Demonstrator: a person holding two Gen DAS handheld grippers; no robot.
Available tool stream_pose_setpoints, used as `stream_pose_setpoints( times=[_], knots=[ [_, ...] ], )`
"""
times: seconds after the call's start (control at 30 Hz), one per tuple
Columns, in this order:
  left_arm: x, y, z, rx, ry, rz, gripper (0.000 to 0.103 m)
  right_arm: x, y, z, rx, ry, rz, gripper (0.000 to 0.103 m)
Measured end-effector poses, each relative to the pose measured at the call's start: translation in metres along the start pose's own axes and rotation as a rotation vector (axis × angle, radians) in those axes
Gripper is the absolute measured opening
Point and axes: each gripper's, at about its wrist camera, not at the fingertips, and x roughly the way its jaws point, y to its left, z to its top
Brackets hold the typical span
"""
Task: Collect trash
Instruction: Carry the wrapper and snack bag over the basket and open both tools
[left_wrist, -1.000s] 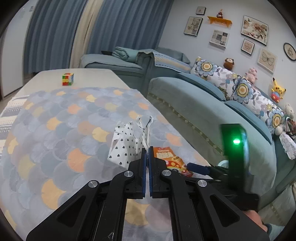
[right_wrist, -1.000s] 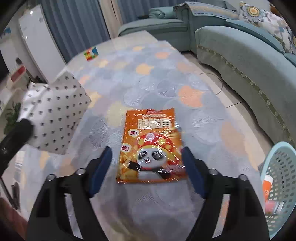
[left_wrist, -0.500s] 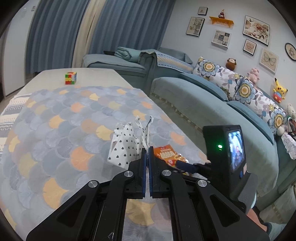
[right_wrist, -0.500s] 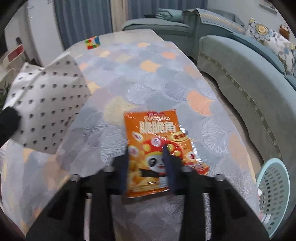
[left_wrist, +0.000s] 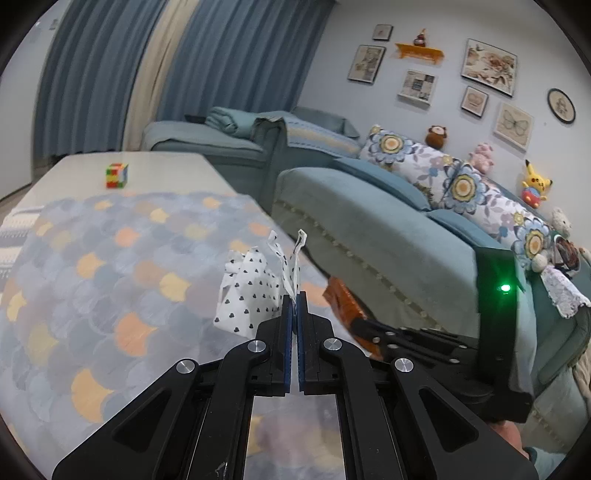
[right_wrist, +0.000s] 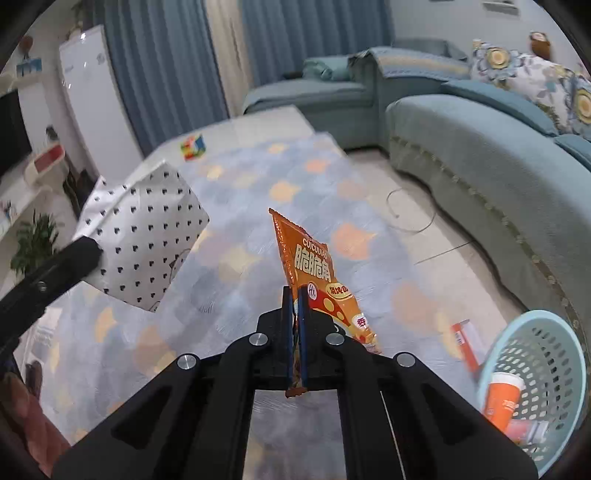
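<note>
My right gripper (right_wrist: 294, 295) is shut on an orange snack packet (right_wrist: 314, 266), which stands up off the patterned table cover (right_wrist: 240, 229) and tilts to the right. My left gripper (left_wrist: 294, 299) is shut on the top edge of a white paper bag with black hearts (left_wrist: 255, 295), held above the cover. In the right wrist view the same bag (right_wrist: 144, 232) hangs at the left from the left gripper's black finger (right_wrist: 70, 258). The packet's edge (left_wrist: 341, 302) shows beside the left gripper in the left wrist view.
A light blue perforated basket (right_wrist: 535, 384) with an orange cup and other scraps stands on the floor at lower right. A colour cube (right_wrist: 192, 147) sits at the table's far end. A teal sofa (right_wrist: 480, 155) runs along the right. A thin cable lies on the floor.
The right gripper closed on the snack packet and lifted it off the table cover, so it now stands upright. The left gripper kept its hold on the bag and rose a little.
</note>
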Motion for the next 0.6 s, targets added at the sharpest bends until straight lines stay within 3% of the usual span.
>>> stream_pose_setpoints(
  times=[0.2,0.37,0.6],
  knots=[
    [0.001,-0.043,0.014,0.066,-0.009,-0.055,0.000,-0.053,-0.041,0.006,0.074,-0.084,-0.024,0.001],
    [0.007,-0.095,0.022,0.138,-0.003,-0.107,0.000,-0.097,-0.082,0.003,0.113,-0.141,-0.135,0.001],
    [0.051,-0.171,0.001,0.199,0.098,-0.207,0.000,-0.134,-0.166,-0.023,0.249,-0.144,-0.271,0.001]
  ],
)
